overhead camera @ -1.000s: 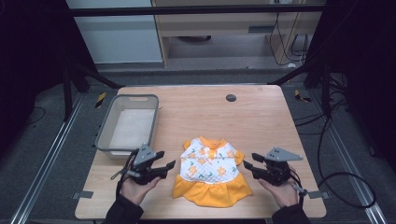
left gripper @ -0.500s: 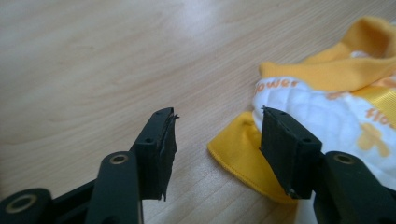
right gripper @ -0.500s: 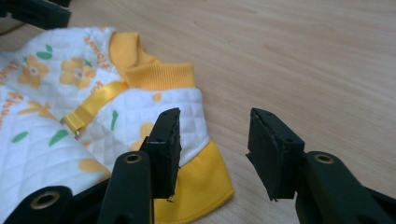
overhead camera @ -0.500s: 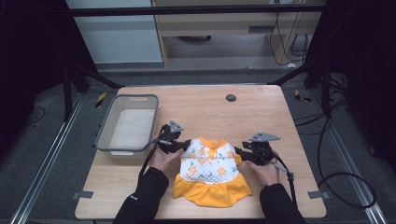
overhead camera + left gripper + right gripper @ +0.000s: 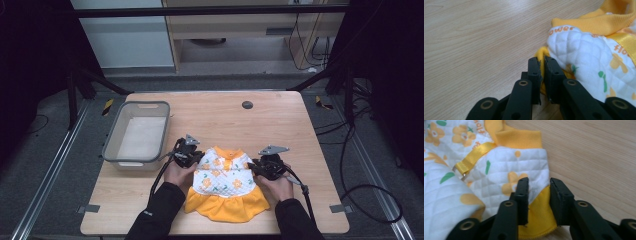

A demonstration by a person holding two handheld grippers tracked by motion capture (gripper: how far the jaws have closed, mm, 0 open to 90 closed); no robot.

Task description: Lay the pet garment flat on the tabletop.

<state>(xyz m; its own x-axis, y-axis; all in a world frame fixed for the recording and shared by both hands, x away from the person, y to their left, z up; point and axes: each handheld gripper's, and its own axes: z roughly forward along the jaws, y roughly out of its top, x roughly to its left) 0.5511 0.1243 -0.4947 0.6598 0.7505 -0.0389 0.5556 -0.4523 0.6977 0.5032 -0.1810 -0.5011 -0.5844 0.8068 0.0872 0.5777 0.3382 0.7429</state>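
The desk carries a grey bin at its left, contents unclear. Near the front edge lies a white quilted dress with orange flowers and yellow skirt. The left tool pinches its yellow sleeve edge; the right tool straddles the opposite sleeve, jaws parted.

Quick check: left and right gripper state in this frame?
Left gripper: shut on the dress's yellow edge.
Right gripper: jaws partly open, straddling the dress's sleeve edge, not yet clamped.

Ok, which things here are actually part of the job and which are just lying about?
In use:
- small white quilted dress with yellow flowers and orange skirt
- left gripper, pinching its edge
- right gripper, straddling its other edge

Lying about:
- grey plastic bin
- black round disc
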